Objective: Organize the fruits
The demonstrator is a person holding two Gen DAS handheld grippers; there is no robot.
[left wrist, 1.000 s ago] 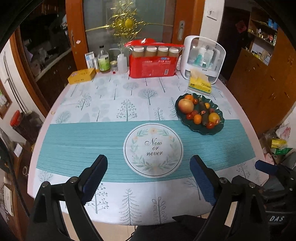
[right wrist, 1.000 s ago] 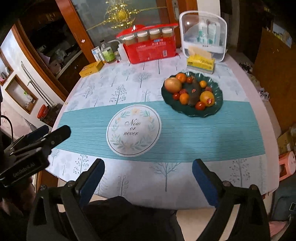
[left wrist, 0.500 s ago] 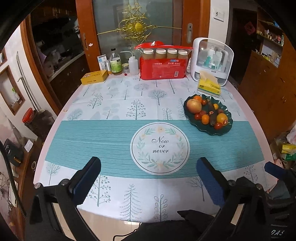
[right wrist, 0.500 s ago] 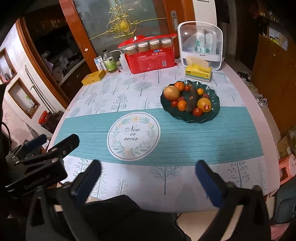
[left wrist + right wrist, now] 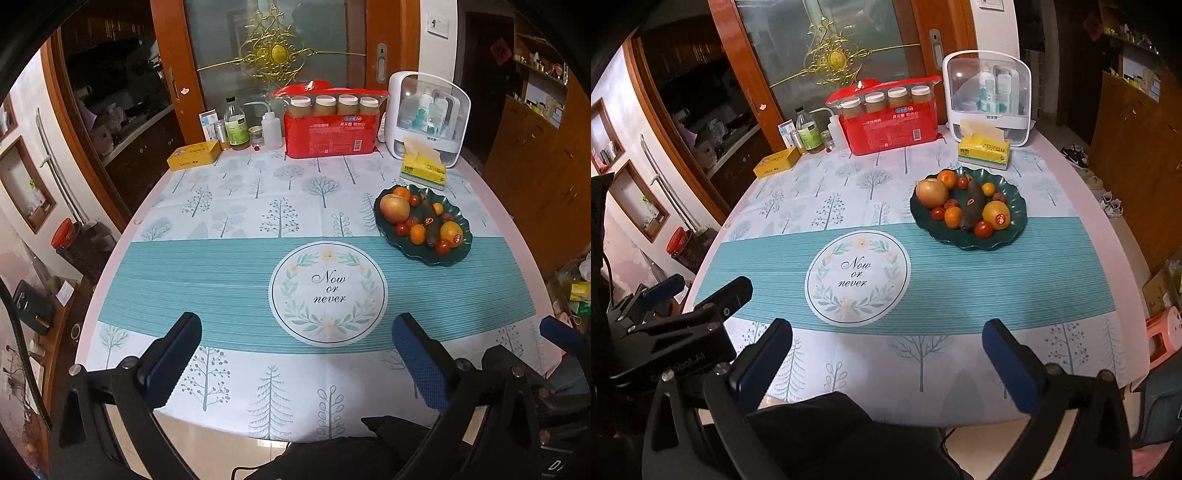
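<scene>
A dark green scalloped plate [image 5: 454, 258] [image 5: 1012, 188] sits at the right of the table and holds an apple [image 5: 394, 208] [image 5: 931, 192], oranges, cherry tomatoes, a dark avocado [image 5: 972, 205] and a stickered yellow fruit [image 5: 451, 233] [image 5: 996, 215]. My left gripper [image 5: 297, 354] is open and empty over the table's near edge. My right gripper [image 5: 886, 358] is open and empty, also at the near edge. The left gripper also shows at the left of the right wrist view [image 5: 683, 302]. Both are well short of the plate.
A round "Now or never" mat [image 5: 328, 293] [image 5: 857, 277] lies mid-table on a teal runner. At the back stand a red pack of jars [image 5: 332, 127], a white storage box [image 5: 428, 114], a yellow tissue pack [image 5: 423, 168], bottles [image 5: 236, 127] and a yellow tin [image 5: 194, 155].
Both grippers have pulled back and risen, so the table looks farther away. Both stay open and empty. Nothing on the table has moved.
</scene>
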